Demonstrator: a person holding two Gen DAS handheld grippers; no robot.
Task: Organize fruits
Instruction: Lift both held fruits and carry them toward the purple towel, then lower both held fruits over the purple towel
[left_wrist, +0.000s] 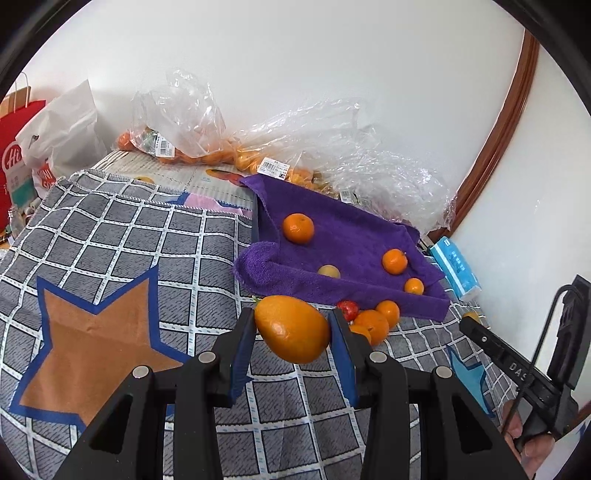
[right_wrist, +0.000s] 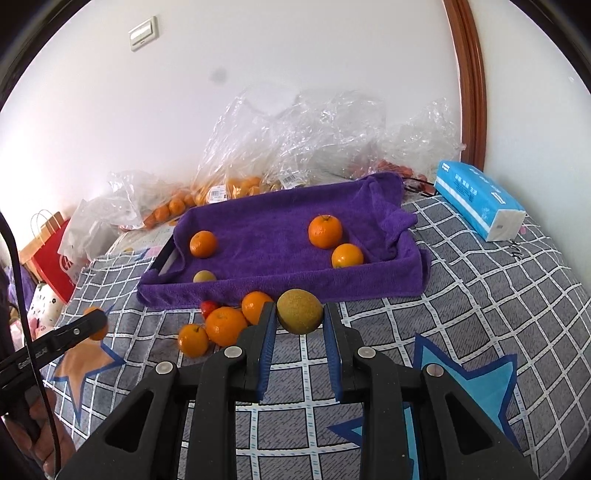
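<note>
My left gripper (left_wrist: 291, 325) is shut on a large orange (left_wrist: 291, 328), held above the checked blanket. My right gripper (right_wrist: 300, 317) is shut on a brownish-green round fruit (right_wrist: 299, 312), just in front of the purple towel-lined tray (right_wrist: 369, 284). The tray holds three oranges (right_wrist: 325, 230) and one small brownish fruit (right_wrist: 204, 276). A cluster of oranges (right_wrist: 225, 325) and a red fruit (right_wrist: 209, 307) lie on the blanket before the tray's near edge. The tray also shows in the left wrist view (left_wrist: 347, 288), to the right of and beyond the left gripper.
Clear plastic bags of oranges (right_wrist: 236, 184) lie against the wall behind the tray. A blue tissue pack (right_wrist: 480, 199) sits right of the tray. Red and white shopping bags (left_wrist: 22, 155) stand at the far left. The checked blanket (left_wrist: 147, 258) covers the surface.
</note>
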